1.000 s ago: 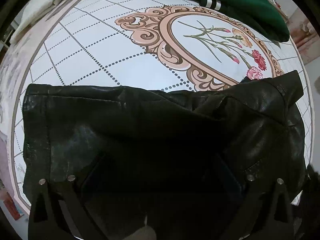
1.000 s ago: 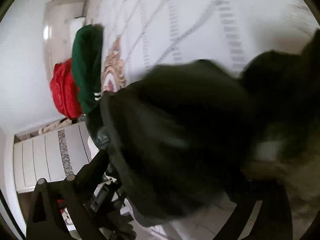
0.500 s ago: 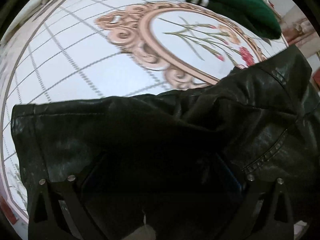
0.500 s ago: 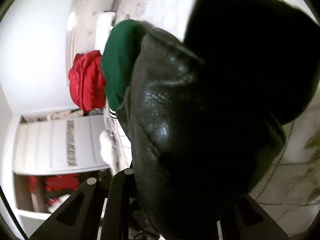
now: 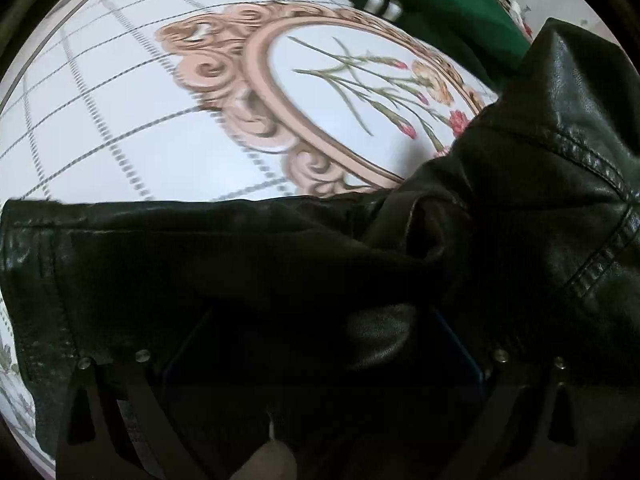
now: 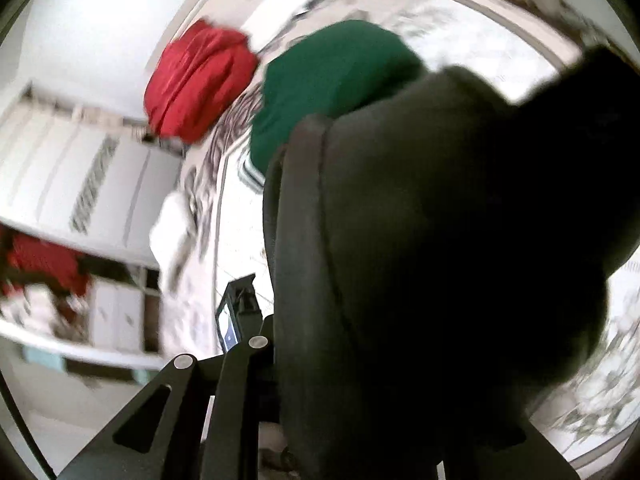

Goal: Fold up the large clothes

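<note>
I hold one black leather jacket (image 5: 280, 272) between my two claws. My left claw (image 5: 320, 380) is buried under its folds, so I cannot tell how wide it stands. My right claw (image 6: 340, 380) has just been closing, and its jaws now pinch a thick fold of that jacket (image 6: 440, 240), which fills most of the right view. Since a second ago the jacket's right side has risen off the bed and bunched toward the left one. Beyond lies one green garment (image 5: 420, 0) with striped cuffs, then one red bundle (image 6: 200, 84). The floral bedspread (image 5: 140, 128) lies beneath; white cabinets (image 6: 80, 168) stand by the wall.
</note>
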`<state>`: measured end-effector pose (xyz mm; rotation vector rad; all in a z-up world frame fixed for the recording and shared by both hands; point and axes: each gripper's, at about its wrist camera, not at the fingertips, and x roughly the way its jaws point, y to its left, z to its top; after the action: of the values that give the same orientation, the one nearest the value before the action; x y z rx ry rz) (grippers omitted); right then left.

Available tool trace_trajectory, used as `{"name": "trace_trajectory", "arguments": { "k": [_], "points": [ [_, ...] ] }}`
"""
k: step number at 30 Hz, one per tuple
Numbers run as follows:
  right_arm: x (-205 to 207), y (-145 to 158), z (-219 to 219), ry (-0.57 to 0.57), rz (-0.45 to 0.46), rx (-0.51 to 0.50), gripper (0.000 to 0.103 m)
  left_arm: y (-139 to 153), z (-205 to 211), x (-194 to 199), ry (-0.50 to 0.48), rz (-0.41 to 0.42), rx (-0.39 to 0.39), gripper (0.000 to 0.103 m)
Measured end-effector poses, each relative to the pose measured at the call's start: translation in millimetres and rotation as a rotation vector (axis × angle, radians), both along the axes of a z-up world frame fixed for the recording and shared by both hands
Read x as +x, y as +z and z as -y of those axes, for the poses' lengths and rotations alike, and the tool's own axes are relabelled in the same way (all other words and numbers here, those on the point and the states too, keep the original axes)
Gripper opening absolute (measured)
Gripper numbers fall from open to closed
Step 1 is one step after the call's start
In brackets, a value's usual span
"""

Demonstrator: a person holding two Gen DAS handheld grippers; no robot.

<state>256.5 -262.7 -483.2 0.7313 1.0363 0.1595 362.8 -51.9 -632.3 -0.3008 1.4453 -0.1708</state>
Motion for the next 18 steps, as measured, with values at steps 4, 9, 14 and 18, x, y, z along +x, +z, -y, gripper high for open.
{"name": "trace_trajectory", "arguments": {
  "k": [4, 9, 14, 18],
  "points": [
    [1, 31, -59, 0.145, 0.038, -0.172, 0.019, 42, -77, -30, 0.176, 0.047, 0.003, 0.103],
    [-9, 34, -175, 0.396, 0.068, -0.369, 0.019, 94, -192, -109, 0.409, 0.077, 0.102, 0.103],
    [-30, -29, -294, 0.629, -0.014, -0.444, 0.019, 110, -276, -154, 0.559, 0.056, 0.189, 0.103],
    [-50, -102, -357, 0.796, -0.168, -0.485, 0.04, 130, -305, -176, 0.578, 0.067, 0.219, 0.103]
  ]
}}
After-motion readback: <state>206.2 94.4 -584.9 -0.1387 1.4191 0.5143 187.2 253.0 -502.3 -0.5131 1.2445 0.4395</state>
